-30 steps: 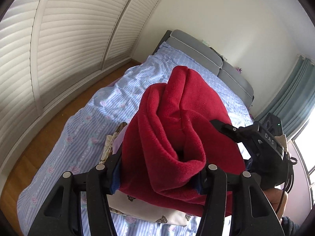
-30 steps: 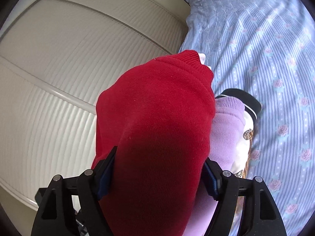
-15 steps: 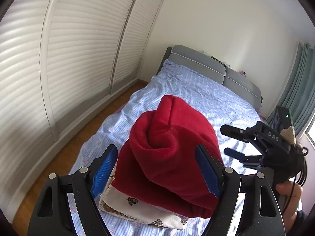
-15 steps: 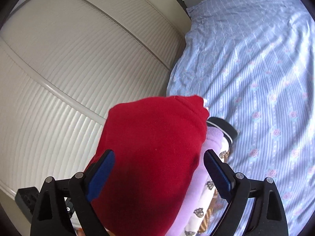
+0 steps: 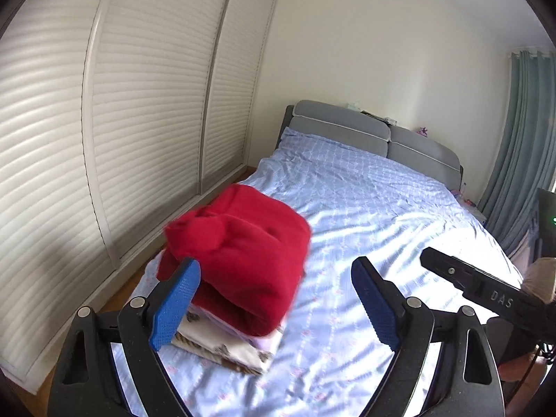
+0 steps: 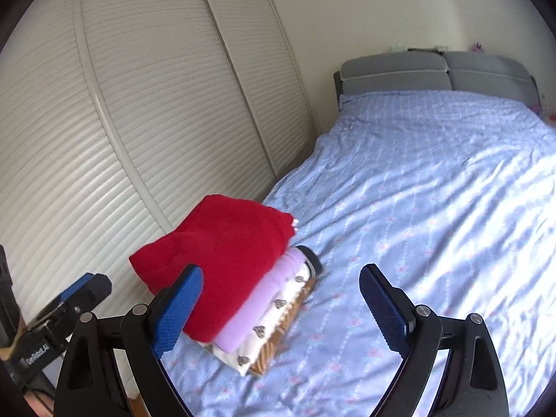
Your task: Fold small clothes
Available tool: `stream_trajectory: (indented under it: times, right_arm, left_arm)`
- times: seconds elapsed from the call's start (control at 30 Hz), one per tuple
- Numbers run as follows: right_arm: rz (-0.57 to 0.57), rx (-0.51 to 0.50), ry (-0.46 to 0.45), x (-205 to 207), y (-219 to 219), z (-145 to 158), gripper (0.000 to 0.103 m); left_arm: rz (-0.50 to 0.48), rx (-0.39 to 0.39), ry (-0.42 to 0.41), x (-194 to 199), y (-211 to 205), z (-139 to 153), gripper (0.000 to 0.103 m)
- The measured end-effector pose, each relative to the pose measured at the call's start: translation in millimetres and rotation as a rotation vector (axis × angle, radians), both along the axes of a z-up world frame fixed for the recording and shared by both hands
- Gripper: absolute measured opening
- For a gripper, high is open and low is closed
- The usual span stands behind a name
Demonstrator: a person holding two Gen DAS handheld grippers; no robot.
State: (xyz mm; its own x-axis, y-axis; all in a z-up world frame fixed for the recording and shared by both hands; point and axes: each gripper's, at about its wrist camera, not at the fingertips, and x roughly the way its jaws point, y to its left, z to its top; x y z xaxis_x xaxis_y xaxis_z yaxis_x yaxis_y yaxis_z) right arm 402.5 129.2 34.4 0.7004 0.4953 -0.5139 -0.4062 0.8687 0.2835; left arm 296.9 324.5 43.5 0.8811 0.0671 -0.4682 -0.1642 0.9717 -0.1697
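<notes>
A folded red garment (image 5: 243, 253) (image 6: 222, 250) lies on top of a small pile at the left edge of the bed (image 5: 382, 215) (image 6: 434, 208). Under it are a lilac garment (image 6: 267, 295) and a cream printed garment (image 5: 222, 344) (image 6: 274, 319). My left gripper (image 5: 275, 262) hangs back from the pile. Its jaws are opening and nothing is between its blue pads. My right gripper (image 6: 281, 268) stands open, also clear of the pile and empty. Each gripper shows at the edge of the other's view: the right one (image 5: 469, 285), the left one (image 6: 76, 295).
White louvred wardrobe doors (image 5: 139, 121) (image 6: 139, 104) run close along the bed's left side, with a strip of wooden floor (image 5: 114, 299) between. A grey padded headboard (image 5: 365, 128) (image 6: 434, 69) stands at the far end. Teal curtains (image 5: 521, 132) hang at the right.
Both grippers opened off the red garment, then drew back and upward. The red garment now rests on the pile, untouched.
</notes>
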Motion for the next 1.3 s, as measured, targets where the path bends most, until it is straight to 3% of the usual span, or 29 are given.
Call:
stream_trajectory:
  times: [0.23, 0.43, 0.63, 0.8, 0.97, 1.3]
  right_arm:
    - [-0.168, -0.132, -0.134, -97, -114, 25, 0.095]
    - [-0.332, -0.220, -0.218, -188, -212, 31, 0.102]
    - [-0.438, -0.294, -0.214, -261, -282, 16, 0.102]
    - [-0.510, -0.337, -0.220, -308, -317, 0, 0.102]
    - [-0.538, -0.315, -0.194, -346, -339, -11, 0.102]
    - [-0.561, -0.321, -0.183, -396, -349, -27, 0.102]
  left_arm:
    - [-0.100, 0.073, 0.007, -55, -111, 13, 0.100]
    - [-0.201, 0.077, 0.015, -101, -196, -1, 0.103]
    - [-0.240, 0.050, 0.012, -146, -257, -23, 0.103]
    - [-0.248, 0.075, 0.042, -181, -289, -43, 0.103]
    - [-0.253, 0.095, 0.062, -217, -304, -51, 0.103]
    - [-0.229, 0.127, 0.063, -262, -304, -54, 0.103]
